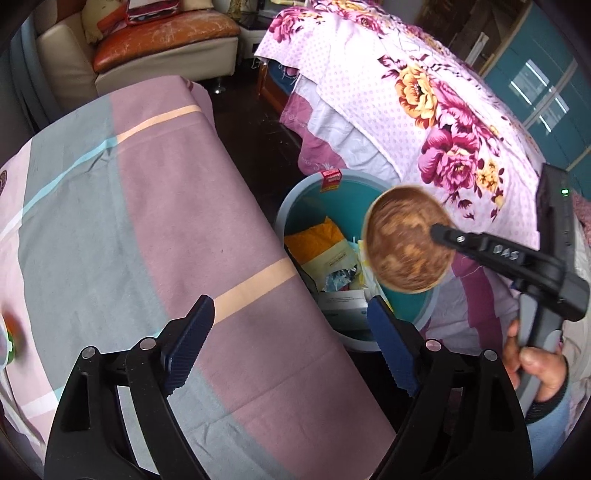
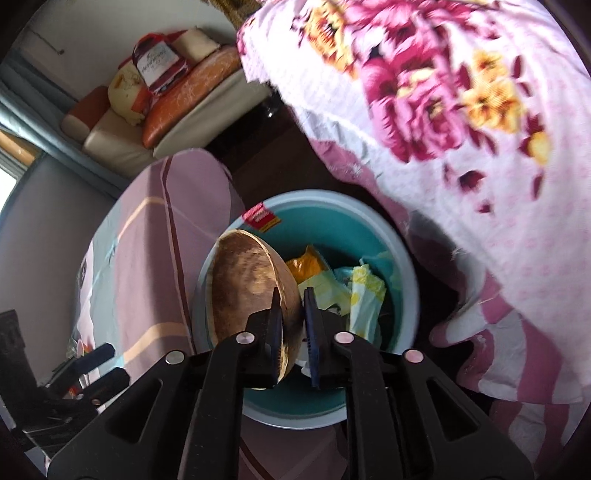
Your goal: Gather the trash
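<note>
The right gripper [image 2: 291, 306] is pinched on the rim of a brown wooden bowl [image 2: 251, 295], one finger inside the bowl and the other against its outer wall. The bowl is held tipped on its side above a round bin [image 2: 402, 258], teal inside with a pale rim. In the left wrist view the same bowl [image 1: 406, 240] is seen from its open side, with the right gripper [image 1: 443, 232] reaching in from the right and a hand [image 1: 535, 365] wrapped around the gripper's handle.

The left gripper [image 1: 291, 325] is spread wide and holds nothing; its blue ribbed pads [image 1: 192, 343] hang over the edge of a cloth-covered surface [image 1: 129, 221].

Trash lies inside the bin [image 1: 314, 192]: an orange packet [image 2: 306, 266], a pale yellow wrapper [image 2: 365, 288], and other papers (too jumbled to name). A red and yellow label [image 2: 260, 218] is stuck at the far rim.

The cloth is striped in mauve, grey-blue and peach. Beside the bin, a bed is draped in a pink floral sheet [image 1: 424, 92]. At the back of the room a cream sofa with orange cushions [image 1: 162, 33] is seen, and the floor [image 1: 255, 133] between is dark.
</note>
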Available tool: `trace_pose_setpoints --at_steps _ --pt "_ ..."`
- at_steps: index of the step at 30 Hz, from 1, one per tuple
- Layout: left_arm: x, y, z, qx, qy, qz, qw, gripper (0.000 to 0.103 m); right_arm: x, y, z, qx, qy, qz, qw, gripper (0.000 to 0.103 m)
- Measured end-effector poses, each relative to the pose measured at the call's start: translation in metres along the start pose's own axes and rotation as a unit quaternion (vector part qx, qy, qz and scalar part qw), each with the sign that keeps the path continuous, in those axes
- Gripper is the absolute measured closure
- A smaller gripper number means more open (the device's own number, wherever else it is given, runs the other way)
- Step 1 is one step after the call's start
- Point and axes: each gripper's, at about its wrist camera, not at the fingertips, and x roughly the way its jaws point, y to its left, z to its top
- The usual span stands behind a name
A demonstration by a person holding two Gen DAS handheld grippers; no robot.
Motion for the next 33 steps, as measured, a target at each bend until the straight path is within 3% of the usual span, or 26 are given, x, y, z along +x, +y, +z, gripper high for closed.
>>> trace_pose_setpoints --at_steps 2,13,22,25,33 --pt "-0.003 0.002 -0.002 -0.002 -0.001 -0.003 1.0000 0.016 0.007 0.000 -0.002 0.000 0.011 0.005 1.000 0.079" --pt "-0.004 0.010 -0.014 -0.013 0.006 -0.013 0.9998 0.015 -0.001 -0.010 -0.002 0.016 0.001 -0.015 1.000 0.076" --pt "-0.016 0.026 -0.028 -0.031 0.001 -0.017 0.9994 0.015 -0.021 0.001 -0.004 0.009 -0.012 -0.024 1.000 0.057" --pt "-0.024 0.034 -0.034 -0.037 -0.005 -0.017 0.9992 0.015 -0.027 0.012 -0.005 0.003 -0.014 -0.026 1.000 0.044" --pt "-0.054 0.071 -0.059 -0.069 -0.029 -0.016 0.9971 0.014 -0.041 0.055 -0.017 -0.030 -0.012 -0.020 0.999 0.032"
